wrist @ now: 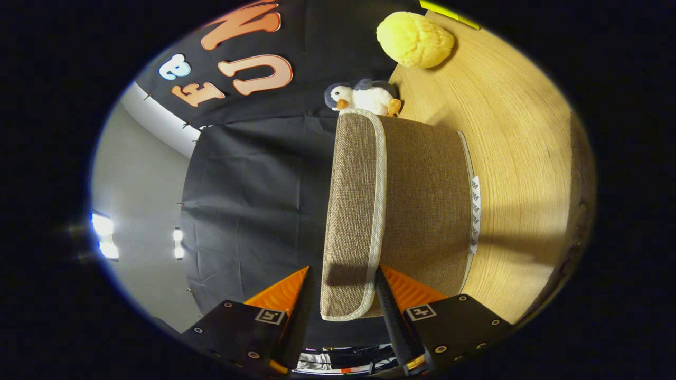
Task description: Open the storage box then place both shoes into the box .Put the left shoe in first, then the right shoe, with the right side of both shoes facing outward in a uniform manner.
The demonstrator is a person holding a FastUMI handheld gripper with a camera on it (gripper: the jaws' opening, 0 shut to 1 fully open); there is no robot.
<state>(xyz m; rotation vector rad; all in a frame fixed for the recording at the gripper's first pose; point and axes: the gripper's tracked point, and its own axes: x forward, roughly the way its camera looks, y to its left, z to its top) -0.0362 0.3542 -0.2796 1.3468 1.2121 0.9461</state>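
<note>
A brown woven storage box (428, 200) stands on the wooden table (517, 158), seen with the view turned on its side. Its lid (354, 200), edged with pale trim, sits closed on top. My gripper (343, 268) straddles the near end of the lid's rim. One finger (406, 295) lies along the trim against the box's side. The other finger (282, 293) is on the lid's top side with a narrow dark gap to it. The jaws stand a little wider than the rim.
A small penguin plush (364, 97) sits just beyond the box's far end. A yellow fluffy ball (414, 39) lies farther off on the table. A white taped strip (475, 211) runs along the box's bottom edge. Black cloth hangs behind.
</note>
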